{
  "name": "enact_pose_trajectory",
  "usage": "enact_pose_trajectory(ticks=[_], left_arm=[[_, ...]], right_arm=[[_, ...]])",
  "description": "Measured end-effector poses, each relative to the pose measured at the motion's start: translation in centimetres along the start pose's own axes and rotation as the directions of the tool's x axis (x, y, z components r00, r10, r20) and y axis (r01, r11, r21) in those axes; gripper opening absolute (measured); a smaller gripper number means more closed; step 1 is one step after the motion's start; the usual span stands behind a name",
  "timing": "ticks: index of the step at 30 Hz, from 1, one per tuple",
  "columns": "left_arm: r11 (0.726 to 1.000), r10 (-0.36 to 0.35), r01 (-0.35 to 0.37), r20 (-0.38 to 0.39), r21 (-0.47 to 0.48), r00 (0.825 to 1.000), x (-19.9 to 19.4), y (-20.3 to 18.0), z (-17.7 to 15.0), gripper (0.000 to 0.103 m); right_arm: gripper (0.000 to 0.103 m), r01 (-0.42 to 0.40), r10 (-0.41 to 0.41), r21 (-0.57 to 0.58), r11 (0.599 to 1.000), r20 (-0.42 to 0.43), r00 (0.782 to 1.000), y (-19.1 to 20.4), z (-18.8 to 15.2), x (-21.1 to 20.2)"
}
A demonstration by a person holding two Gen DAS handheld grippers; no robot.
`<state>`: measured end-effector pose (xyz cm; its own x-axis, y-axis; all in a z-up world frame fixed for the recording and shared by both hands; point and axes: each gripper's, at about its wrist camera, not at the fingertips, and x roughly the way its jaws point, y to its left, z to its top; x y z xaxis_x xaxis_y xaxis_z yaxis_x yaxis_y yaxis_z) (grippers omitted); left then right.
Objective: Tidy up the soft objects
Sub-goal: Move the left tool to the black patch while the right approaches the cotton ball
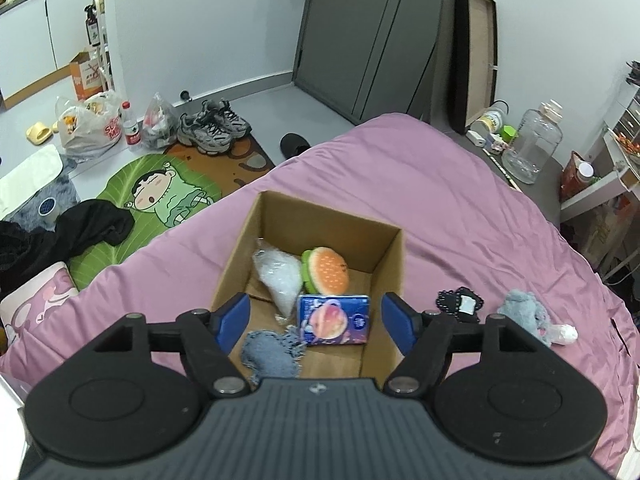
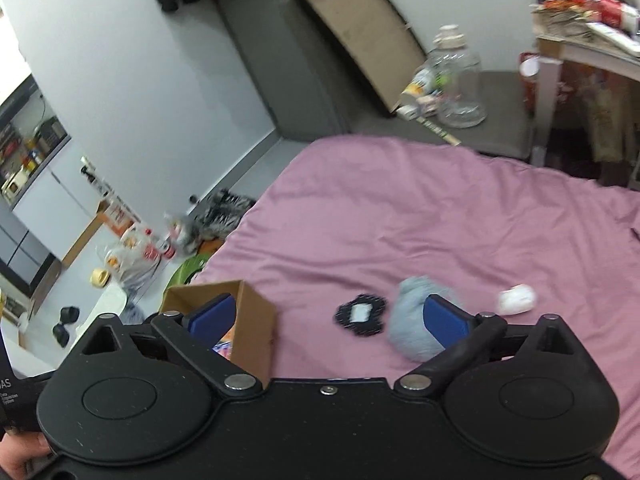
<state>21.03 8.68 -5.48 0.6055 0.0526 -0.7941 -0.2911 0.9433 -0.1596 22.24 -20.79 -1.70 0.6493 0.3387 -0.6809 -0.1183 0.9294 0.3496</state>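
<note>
A cardboard box (image 1: 390, 256) stands on the pink bed (image 1: 460, 208). In it lie a burger plush (image 1: 328, 270), a clear bag of white filling (image 1: 280, 276), a blue tissue pack (image 1: 334, 320) and a denim piece (image 1: 272, 354). My left gripper (image 1: 316, 320) is open and empty above the box. Right of the box lie a black patch (image 1: 460, 304) and a grey plush (image 1: 528, 314). My right gripper (image 2: 328, 316) is open and empty over the bed, with the box (image 2: 256, 320) at its left, the black patch (image 2: 362, 314) and grey plush (image 2: 412, 328) ahead.
A white sock-like piece (image 2: 518, 300) lies on the bed to the right. On the floor left of the bed are a cartoon mat (image 1: 160, 196), sneakers (image 1: 214, 126) and bags (image 1: 88, 124). A glass jar (image 1: 532, 146) and a flat board (image 1: 476, 56) stand past the bed's far edge.
</note>
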Motion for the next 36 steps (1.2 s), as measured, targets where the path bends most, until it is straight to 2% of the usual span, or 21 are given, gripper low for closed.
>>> enact_pose_trajectory(ticks=[18,23,26,36], left_arm=[[0.997,-0.003,0.003,0.002,0.08,1.0,0.8,-8.5,-1.8,0.072],[0.996,0.003,-0.003,-0.005,0.087,1.0,1.9,-10.6,-2.1,0.072],[0.994,0.01,-0.008,-0.014,0.105,1.0,2.7,-11.7,-2.2,0.072],[0.991,0.032,-0.025,-0.053,0.13,0.998,6.1,-14.7,-2.7,0.072]], right_arm=[[0.102,0.013,-0.015,0.15,0.989,0.014,1.0,-9.4,-0.5,-0.7],[0.102,0.051,-0.05,0.188,0.981,-0.009,0.999,-12.0,-0.8,0.5],[0.102,0.038,-0.032,0.227,0.973,-0.028,0.999,-13.6,-0.9,1.5],[0.102,0.084,-0.054,0.294,0.952,-0.111,0.992,-17.2,-1.1,5.9]])
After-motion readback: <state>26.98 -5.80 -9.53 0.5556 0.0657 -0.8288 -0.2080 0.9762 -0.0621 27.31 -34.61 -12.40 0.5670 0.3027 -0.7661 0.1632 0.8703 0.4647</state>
